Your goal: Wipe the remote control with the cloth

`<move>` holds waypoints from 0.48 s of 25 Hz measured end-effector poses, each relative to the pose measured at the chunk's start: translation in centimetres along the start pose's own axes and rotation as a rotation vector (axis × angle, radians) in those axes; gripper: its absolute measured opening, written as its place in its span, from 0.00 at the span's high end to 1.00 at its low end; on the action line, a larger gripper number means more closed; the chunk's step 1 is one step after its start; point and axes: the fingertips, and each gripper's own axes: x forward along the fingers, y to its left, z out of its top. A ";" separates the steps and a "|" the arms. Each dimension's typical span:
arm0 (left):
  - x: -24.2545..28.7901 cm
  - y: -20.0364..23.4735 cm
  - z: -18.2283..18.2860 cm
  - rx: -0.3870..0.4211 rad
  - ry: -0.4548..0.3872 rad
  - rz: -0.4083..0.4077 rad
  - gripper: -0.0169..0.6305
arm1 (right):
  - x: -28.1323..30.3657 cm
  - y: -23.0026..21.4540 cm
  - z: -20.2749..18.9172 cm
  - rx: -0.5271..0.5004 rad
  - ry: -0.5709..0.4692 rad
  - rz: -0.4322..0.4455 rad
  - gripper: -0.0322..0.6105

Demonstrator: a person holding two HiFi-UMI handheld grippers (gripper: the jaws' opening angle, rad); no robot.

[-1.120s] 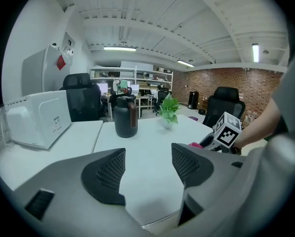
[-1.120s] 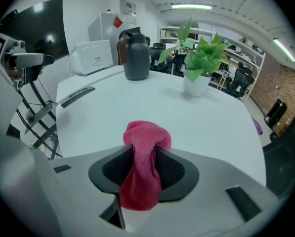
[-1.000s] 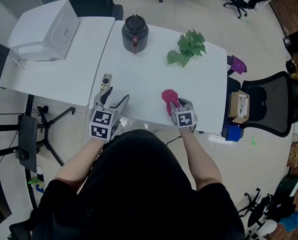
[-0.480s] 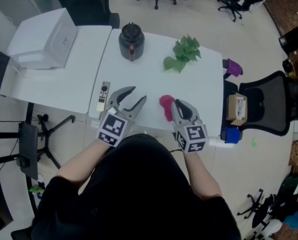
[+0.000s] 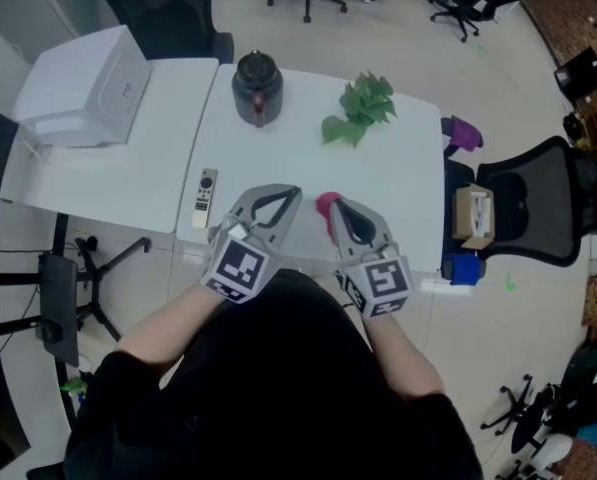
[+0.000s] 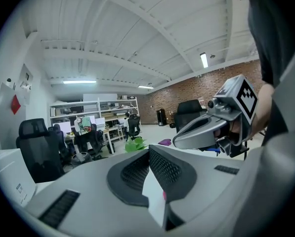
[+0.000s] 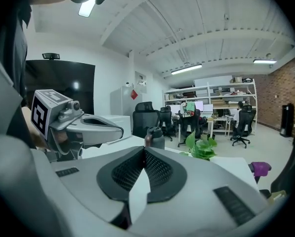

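Observation:
The remote control [image 5: 207, 196] lies flat near the left front edge of the white table [image 5: 398, 183]. The pink cloth [image 5: 325, 204] sits on the table, partly hidden behind my right gripper [image 5: 335, 204]. Both grippers hover above the front of the table, side by side. My left gripper [image 5: 295, 192] has just closed and is shut with nothing between its jaws. My right gripper has also just closed, empty. In the left gripper view the shut left gripper [image 6: 149, 150] points over the table, with the right gripper [image 6: 206, 131] beside it. The right gripper view shows its own shut gripper [image 7: 144, 150].
A dark kettle [image 5: 256, 86] and a green plant [image 5: 359, 111] stand at the back of the table. A white box-shaped machine [image 5: 86, 76] sits on the adjoining table to the left. A black office chair [image 5: 538, 203] and a cardboard box [image 5: 475, 213] stand to the right.
Both grippers have risen off the table and gone from open to shut. The left one moved right, away from the remote. The cloth stays on the table.

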 end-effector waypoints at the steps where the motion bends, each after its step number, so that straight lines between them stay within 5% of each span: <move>1: 0.0 0.0 0.1 0.001 -0.002 0.001 0.97 | 0.1 0.2 0.0 -0.002 0.000 0.010 0.94; 12: 0.0 -0.4 0.0 -0.011 0.009 0.008 0.97 | 0.3 1.1 0.1 -0.017 0.007 0.039 0.94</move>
